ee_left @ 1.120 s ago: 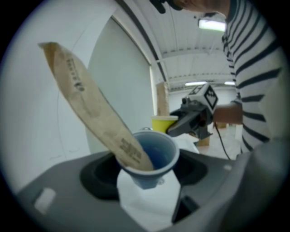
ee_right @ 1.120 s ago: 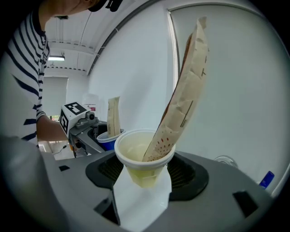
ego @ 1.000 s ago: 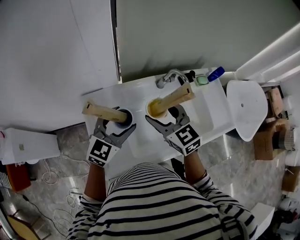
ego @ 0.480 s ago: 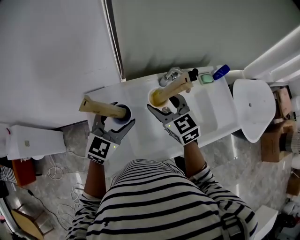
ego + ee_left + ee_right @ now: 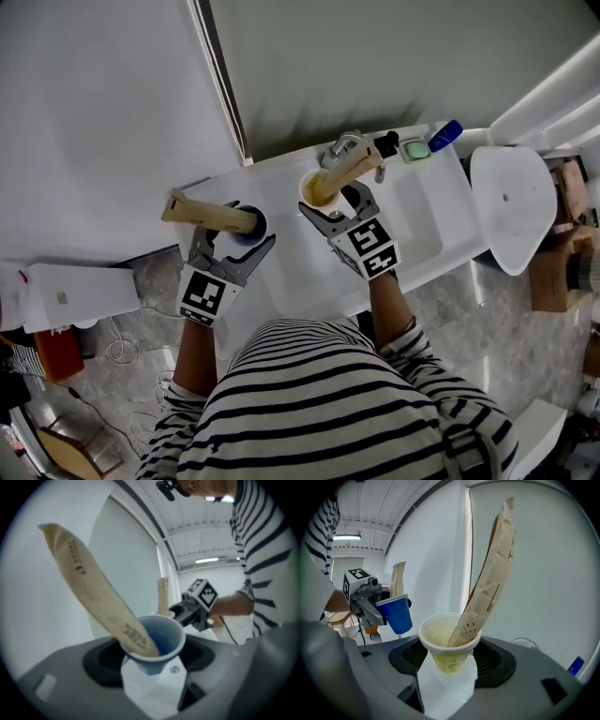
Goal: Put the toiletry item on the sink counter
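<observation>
1. The left gripper was clamped on a blue cup, and the left packet stood tilted in that cup.
2. The right gripper was clamped on a cream cup, and the right packet leaned in that cup.
3. Both cups hung over the white counter. The cream cup was near the faucet, and the blue cup was near the counter's left end.

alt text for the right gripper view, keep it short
The right claw grips a pale yellow cup with a long tan packet standing tilted in it, against a pale wall. At the left, the left claw holds a blue cup with a second packet in it.
</observation>
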`<action>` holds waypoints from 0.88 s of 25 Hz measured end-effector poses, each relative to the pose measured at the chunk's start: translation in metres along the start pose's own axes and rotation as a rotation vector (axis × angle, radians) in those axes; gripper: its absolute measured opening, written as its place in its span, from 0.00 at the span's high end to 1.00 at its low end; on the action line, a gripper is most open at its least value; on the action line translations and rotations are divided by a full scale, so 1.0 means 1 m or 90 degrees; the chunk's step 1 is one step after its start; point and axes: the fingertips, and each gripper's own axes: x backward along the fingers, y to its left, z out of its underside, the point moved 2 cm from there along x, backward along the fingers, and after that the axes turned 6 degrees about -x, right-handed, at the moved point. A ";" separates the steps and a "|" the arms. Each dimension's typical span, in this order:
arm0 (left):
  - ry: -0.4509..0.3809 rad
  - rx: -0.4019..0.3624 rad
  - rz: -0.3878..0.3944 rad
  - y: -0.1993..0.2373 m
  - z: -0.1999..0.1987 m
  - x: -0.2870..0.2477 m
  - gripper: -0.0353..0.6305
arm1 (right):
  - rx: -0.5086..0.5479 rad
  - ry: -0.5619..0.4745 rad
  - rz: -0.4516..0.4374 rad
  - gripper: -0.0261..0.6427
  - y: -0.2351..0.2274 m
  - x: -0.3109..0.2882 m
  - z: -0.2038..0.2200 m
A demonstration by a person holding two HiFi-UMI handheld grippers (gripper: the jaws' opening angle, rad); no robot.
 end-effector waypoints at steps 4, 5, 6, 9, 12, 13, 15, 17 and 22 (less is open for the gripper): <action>0.003 0.003 0.005 0.006 0.006 -0.005 0.43 | -0.009 0.010 0.005 0.51 -0.006 -0.013 0.005; 0.003 0.004 0.006 0.008 0.008 -0.006 0.43 | -0.012 0.013 0.006 0.51 -0.008 -0.017 0.007; 0.004 0.006 0.006 0.010 0.010 -0.007 0.43 | -0.014 0.017 0.006 0.51 -0.009 -0.020 0.009; 0.004 0.011 0.004 0.016 0.015 -0.009 0.43 | -0.020 0.028 0.005 0.51 -0.012 -0.032 0.014; 0.006 0.016 0.002 0.023 0.021 -0.013 0.43 | -0.026 0.038 0.004 0.51 -0.018 -0.044 0.020; 0.007 0.017 0.002 0.025 0.022 -0.015 0.43 | -0.027 0.041 0.005 0.51 -0.020 -0.048 0.022; 0.007 0.022 0.003 0.029 0.026 -0.018 0.43 | -0.029 0.049 0.007 0.51 -0.025 -0.057 0.027; 0.008 0.026 0.002 0.032 0.029 -0.020 0.43 | -0.032 0.058 0.009 0.51 -0.030 -0.065 0.034; 0.012 0.030 0.003 0.038 0.036 -0.025 0.43 | -0.043 0.075 0.017 0.51 -0.041 -0.084 0.052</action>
